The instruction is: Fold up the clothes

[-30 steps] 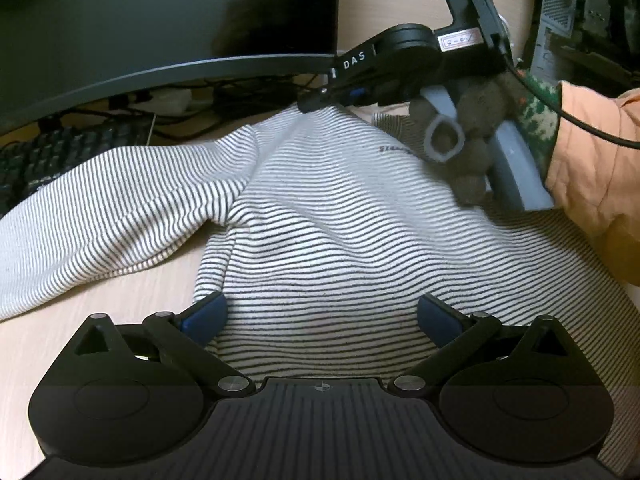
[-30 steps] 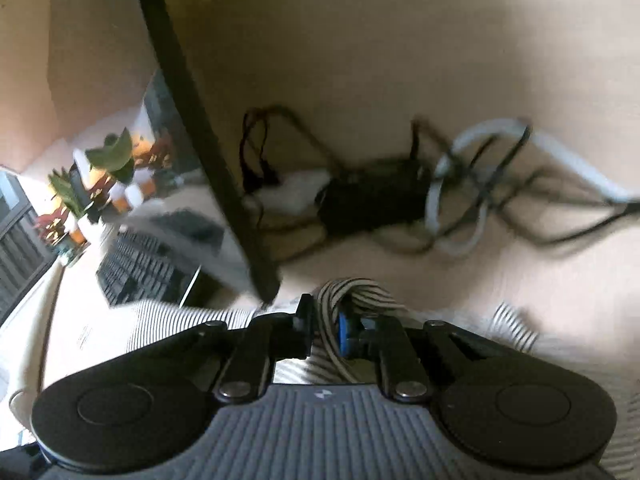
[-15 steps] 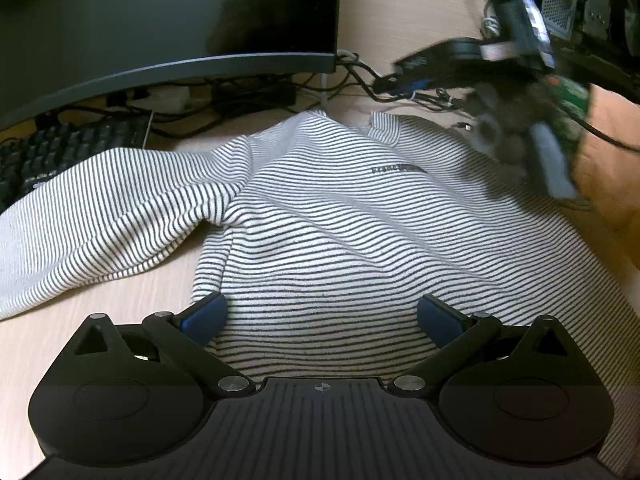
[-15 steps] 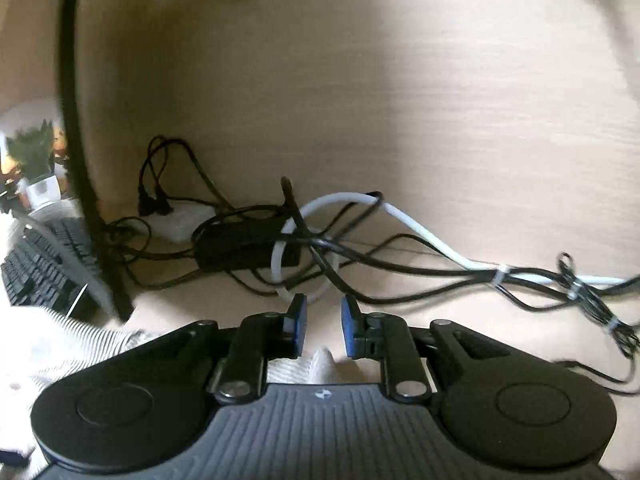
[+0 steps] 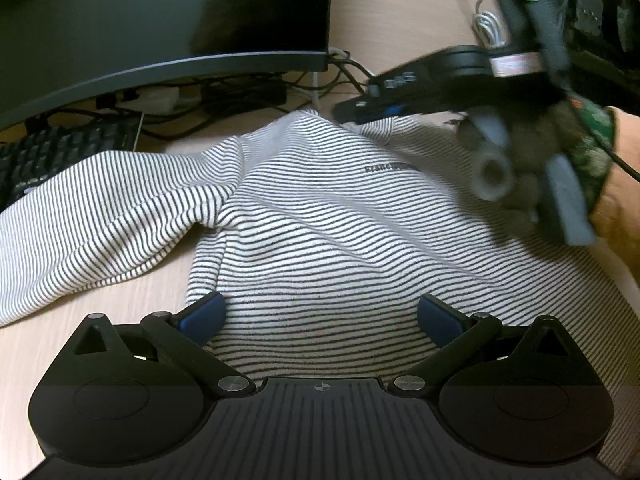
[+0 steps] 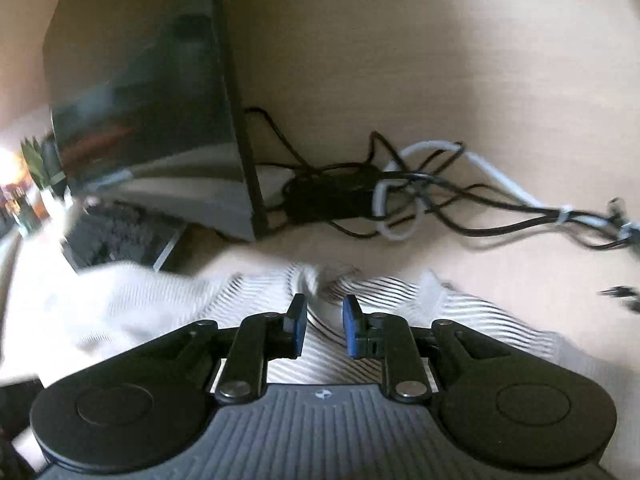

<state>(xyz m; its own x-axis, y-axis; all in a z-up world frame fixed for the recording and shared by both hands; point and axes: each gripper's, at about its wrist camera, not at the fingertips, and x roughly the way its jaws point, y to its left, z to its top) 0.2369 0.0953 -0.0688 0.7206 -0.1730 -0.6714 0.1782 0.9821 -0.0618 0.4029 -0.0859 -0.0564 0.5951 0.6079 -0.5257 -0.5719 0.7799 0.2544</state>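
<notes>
There, a striped shirt [image 5: 320, 240] lay spread out on the light wooden desk [image 5: 100, 304], in front of a dark monitor [image 5: 160, 20] and a keyboard [image 5: 60, 152]. The left gripper [image 5: 320, 316] sat over the shirt's bottom edge with its blue fingers [image 5: 202, 316] wide apart, gripping nothing. The right gripper [image 6: 323, 326] was up by the collar, its jaws just a little apart and holding no cloth. Tangled cables [image 6: 420, 200] lay behind the shirt.
</notes>
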